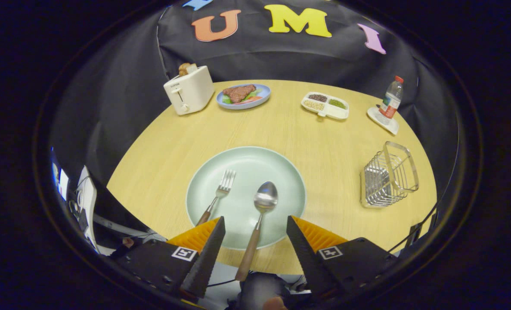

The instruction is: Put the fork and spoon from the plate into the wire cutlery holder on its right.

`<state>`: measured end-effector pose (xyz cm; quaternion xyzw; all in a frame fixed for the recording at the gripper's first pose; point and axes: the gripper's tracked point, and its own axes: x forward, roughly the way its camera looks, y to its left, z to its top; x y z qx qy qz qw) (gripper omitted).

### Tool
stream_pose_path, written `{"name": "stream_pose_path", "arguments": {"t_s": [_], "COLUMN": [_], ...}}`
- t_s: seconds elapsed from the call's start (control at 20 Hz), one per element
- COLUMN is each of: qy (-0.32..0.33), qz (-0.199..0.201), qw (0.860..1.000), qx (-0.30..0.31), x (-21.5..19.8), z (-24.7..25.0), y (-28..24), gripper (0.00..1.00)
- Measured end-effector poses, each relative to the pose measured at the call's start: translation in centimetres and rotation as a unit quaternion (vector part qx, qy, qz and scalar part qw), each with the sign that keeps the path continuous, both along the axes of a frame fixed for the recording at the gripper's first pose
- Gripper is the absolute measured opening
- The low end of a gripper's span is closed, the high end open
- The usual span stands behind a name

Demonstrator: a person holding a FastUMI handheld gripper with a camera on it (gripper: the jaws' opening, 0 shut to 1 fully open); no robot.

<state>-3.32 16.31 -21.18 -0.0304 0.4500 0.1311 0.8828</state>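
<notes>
hand-held gripper (255,224) open; one spoon (261,215), one fork (219,193), one plate (281,172)

A pale green plate (281,168) on the light wood-grain tabletop (173,142) carries a silver fork (221,193) and spoon (261,211) with brown wooden handles, the wire cutlery holder (386,174) is shiny metal, and the toaster (189,89) at the far edge is cream.

Fisheye on hand-held gripper (255,224), above table (332,146), facing forward-down
</notes>
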Motion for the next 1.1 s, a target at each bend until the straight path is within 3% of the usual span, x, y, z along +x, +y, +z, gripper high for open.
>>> {"name": "stream_pose_path", "arguments": {"t_s": [0.15, 0.25, 0.5, 0.6, 0.7, 0.75, 0.9, 0.95, 1.1], "qy": [0.02, 0.036, 0.077, 0.089, 0.096, 0.096, 0.096, 0.097, 0.092], "qz": [-0.005, -0.013, -0.049, -0.063, -0.077, -0.079, -0.077, -0.073, -0.072], "qw": [1.0, 0.999, 0.996, 0.994, 0.992, 0.992, 0.992, 0.993, 0.993], "qx": [-0.004, -0.008, -0.019, -0.009, -0.006, -0.004, 0.003, 0.006, 0.019], "x": [-0.1, -0.1, 0.2, 0.3, 0.6, 0.9, 0.8, 0.8, 1.2], "z": [-0.8, -1.8, -3.9, -4.1, -3.9, -4.2, -4.1, -4.1, -3.8], "y": [0.5, 0.4, -0.7, -0.8, -1.4, -1.3, -1.2, -1.2, -1.4], "gripper": [0.68, 0.66, 0.53, 0.2, 0.19, 0.08, 0.07, 0.01, 0.01]}}
